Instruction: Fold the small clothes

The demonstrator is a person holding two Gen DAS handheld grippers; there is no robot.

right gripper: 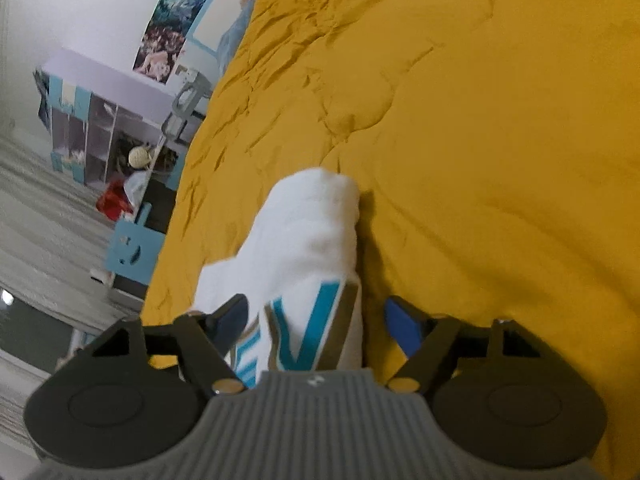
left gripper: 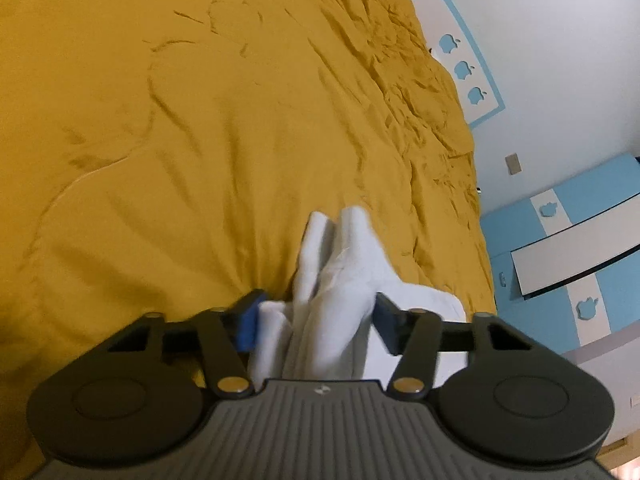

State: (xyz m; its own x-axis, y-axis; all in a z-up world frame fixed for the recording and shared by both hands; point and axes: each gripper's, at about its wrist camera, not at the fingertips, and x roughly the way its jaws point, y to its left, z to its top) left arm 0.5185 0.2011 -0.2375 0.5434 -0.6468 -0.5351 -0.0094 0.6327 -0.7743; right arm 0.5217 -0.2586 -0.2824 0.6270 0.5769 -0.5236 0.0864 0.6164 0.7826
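One white garment (left gripper: 340,280) lay bunched on the mustard quilt (left gripper: 200,140), between both sets of spread, open tongs: left gripper (left gripper: 316,324), right gripper (right gripper: 316,324). Only the right view showed teal lettering (right gripper: 308,328), cut off by the gripper body. Contact between pads and cloth was unclear.
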